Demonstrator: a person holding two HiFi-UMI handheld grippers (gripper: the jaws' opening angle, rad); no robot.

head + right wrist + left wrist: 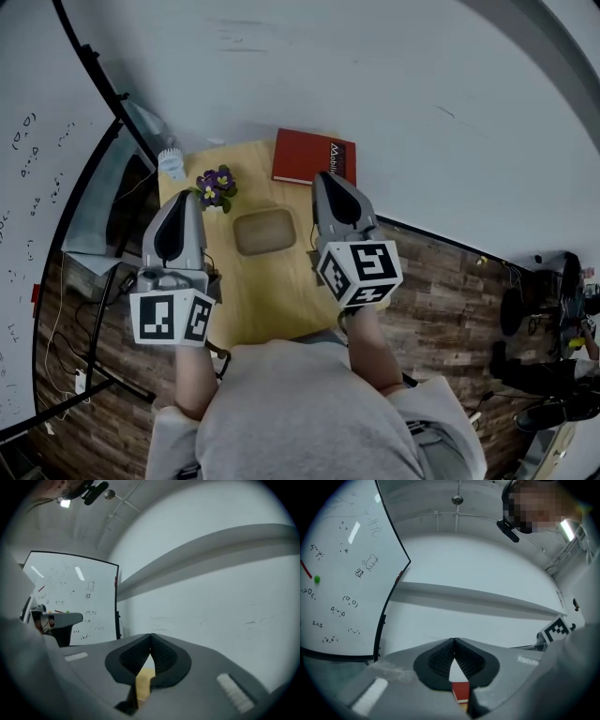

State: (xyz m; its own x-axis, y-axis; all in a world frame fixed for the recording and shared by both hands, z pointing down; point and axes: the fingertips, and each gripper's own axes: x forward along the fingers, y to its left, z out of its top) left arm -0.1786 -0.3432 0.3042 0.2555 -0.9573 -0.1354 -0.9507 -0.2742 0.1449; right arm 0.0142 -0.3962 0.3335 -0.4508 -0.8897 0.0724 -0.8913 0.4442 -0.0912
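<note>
Both grippers are held up above a small wooden table (281,300), pointing at the white wall. My left gripper (179,199) is shut with nothing in it; its tips meet in the left gripper view (453,641). It hangs over the table's left side, beside a small pot of purple flowers (216,186). My right gripper (330,178) is shut and empty too, its tips touching in the right gripper view (150,635). It hovers near a red book (312,157) at the table's far edge. A shallow wooden tray (264,231) lies between the two grippers.
A plastic water bottle (170,161) stands at the table's far left corner. A whiteboard (23,234) on a black stand is to the left. White wall lies ahead, wood floor (450,291) around. Dark gear and cables sit at the far right (548,328).
</note>
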